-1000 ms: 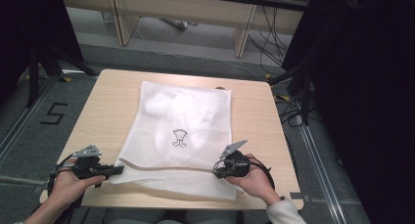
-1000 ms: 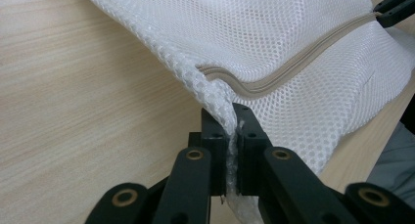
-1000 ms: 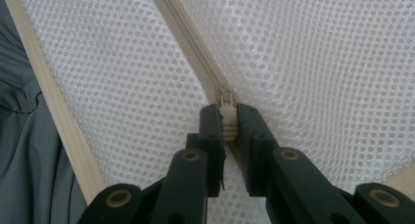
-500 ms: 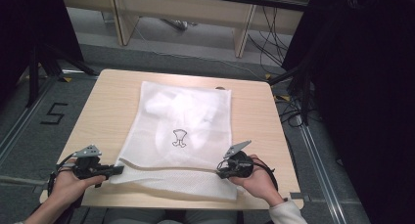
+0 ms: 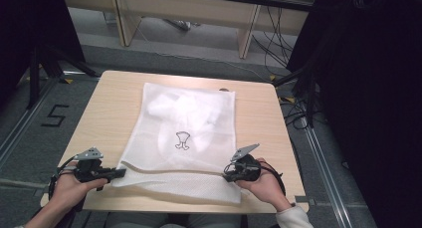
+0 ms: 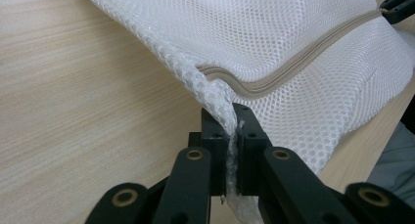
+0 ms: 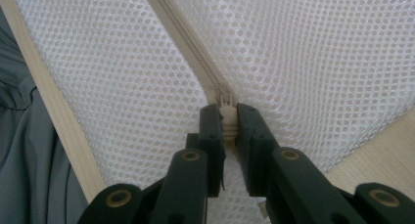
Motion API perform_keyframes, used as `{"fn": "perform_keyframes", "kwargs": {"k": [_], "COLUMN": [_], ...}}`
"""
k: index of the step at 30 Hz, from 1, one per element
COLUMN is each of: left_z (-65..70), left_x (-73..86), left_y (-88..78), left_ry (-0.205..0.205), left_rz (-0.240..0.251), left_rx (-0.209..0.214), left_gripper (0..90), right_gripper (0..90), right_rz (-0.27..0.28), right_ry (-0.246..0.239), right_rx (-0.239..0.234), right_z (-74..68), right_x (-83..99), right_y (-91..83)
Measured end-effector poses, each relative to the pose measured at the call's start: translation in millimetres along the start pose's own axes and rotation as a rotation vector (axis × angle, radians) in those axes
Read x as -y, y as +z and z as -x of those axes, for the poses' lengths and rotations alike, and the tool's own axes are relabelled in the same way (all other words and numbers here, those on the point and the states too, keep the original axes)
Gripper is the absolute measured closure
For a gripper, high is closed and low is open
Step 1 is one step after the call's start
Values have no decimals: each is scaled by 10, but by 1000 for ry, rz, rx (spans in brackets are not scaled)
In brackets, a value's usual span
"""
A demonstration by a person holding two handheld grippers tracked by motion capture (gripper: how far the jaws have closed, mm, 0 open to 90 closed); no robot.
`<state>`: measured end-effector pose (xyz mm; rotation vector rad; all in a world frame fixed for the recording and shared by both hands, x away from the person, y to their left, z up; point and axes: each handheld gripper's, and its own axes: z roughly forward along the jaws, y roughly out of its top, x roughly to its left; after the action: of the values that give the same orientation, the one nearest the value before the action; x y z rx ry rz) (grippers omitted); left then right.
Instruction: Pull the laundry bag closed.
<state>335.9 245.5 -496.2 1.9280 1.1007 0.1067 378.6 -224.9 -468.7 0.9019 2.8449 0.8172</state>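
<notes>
Pinching mesh bag, both claws clamped (zipper pull right).

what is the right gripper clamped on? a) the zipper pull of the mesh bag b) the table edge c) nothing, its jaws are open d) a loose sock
a: in the right gripper view the right gripper has its jaws shut on the zipper pull at the end of the zipper on the white mesh bag, which lies on the table.
</notes>
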Motion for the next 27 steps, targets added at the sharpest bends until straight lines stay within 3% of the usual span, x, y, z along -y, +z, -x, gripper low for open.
{"fn": "perform_keyframes", "kwargs": {"k": [17,19,23,24,27], "left_z": [0,0,-1,1,-1], "left_x": [0,-1,0,-1,-1], "left_y": [-2,-1,-2,0,-2], "left_ry": [-3,-5,-7,-6,-6], "left_rz": [3,4,4,5,4], "left_rx": [1,2,0,2,1], "left_gripper": [846,846,846,846,846], "right_gripper": [823,822,823,822,823], "right_rz": [-3,-11,-8,-15,-12], "right_ry": [1,33,13,49,36], "right_rx": [-9,4,-2,5,9], "right_z": [10,-9,22,1,11], "right_x": [5,13,32,39,46], "right_y": [-6,-20,-16,-29,-45]}}
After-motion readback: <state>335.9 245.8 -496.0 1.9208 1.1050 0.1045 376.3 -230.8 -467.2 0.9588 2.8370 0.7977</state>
